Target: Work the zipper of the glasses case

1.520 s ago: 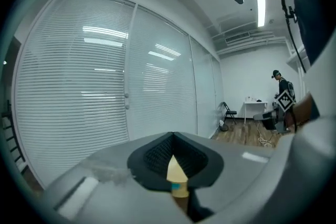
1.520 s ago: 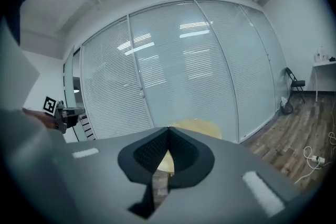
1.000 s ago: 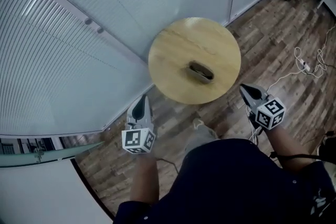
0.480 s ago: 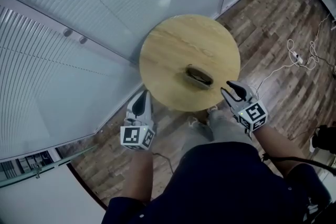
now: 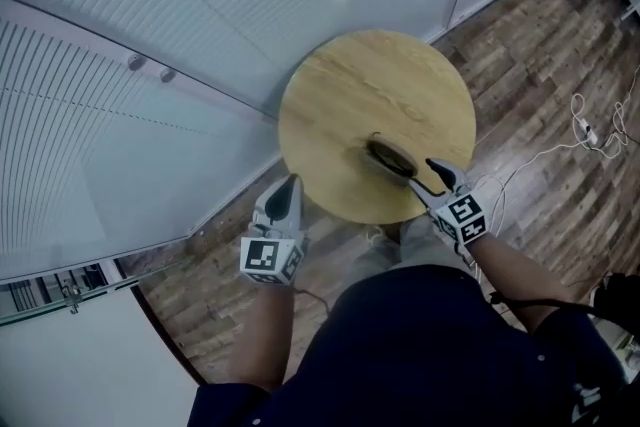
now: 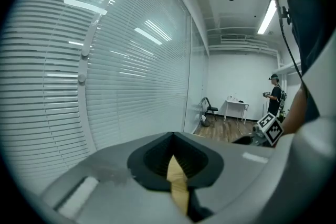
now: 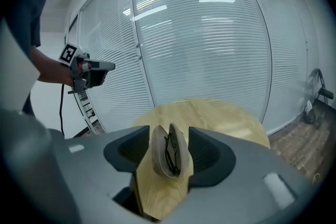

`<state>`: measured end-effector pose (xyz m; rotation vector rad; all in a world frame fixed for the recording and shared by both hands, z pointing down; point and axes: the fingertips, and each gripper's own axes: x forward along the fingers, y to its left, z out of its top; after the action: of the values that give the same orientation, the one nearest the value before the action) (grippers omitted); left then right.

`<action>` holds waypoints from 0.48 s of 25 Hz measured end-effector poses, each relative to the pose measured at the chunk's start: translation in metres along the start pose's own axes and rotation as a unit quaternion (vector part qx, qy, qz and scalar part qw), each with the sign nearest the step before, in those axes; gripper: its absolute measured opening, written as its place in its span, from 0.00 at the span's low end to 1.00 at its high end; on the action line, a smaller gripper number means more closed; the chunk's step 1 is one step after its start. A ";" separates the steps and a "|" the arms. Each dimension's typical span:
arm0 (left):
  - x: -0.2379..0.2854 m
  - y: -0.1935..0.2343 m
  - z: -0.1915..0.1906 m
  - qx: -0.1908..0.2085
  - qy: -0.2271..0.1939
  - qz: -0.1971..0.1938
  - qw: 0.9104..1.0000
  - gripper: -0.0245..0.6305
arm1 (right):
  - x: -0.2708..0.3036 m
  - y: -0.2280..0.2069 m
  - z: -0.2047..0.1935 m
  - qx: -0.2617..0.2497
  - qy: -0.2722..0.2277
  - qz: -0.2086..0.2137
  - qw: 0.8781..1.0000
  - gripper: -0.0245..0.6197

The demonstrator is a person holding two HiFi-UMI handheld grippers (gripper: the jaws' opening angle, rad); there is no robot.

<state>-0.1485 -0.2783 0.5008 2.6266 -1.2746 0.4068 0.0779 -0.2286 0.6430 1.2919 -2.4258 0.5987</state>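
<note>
- Glasses case [image 5: 390, 156], head view: lay near the front edge of the round wooden table [image 5: 340, 85], on the person's right side. Nothing else was on the top.
- Right gripper [image 5: 430, 177] sat just short of the case, over the table rim. Its jaws had just been opening and were spread about halfway.
- Left gripper [image 5: 291, 183] hung off the table's near-left edge, well apart from the case, jaws pressed together.
- Glass wall with blinds [image 5: 150, 35] stood close behind the table. A power strip cable [image 5: 590, 127] trailed on the wood floor to the right, out of the way.
- Left gripper view: the jaw tips met with nothing pinched, and only a sliver of table showed below them. A person [image 6: 274, 96], a white desk [image 6: 237, 105] and a chair [image 6: 209, 108] stood far back.
- Right gripper view: the case [image 7: 167, 148] was framed between the spread jaws but not touched. Its seam gaped, dark inside, and the zipper pull was too small to pick out.
- Handling guess: a light, semi-stiff shell that would likely skid on the smooth wood. One gripper should pin the body while the other pinches the pull tab.
- Obstruction: nothing blocked the approach.
</note>
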 end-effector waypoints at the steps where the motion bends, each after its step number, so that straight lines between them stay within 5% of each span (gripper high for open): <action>1: 0.002 0.003 -0.002 -0.004 0.000 0.004 1.000 0.04 | 0.005 0.000 -0.003 -0.004 0.006 0.006 1.000 0.43; 12: 0.019 0.015 -0.023 -0.011 0.034 0.021 0.999 0.04 | 0.059 -0.004 -0.027 -0.033 0.037 0.032 0.998 0.66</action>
<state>-0.1527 -0.2941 0.5299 2.5495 -1.3070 0.4821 0.0520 -0.2586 0.6943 1.1484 -2.4138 0.5683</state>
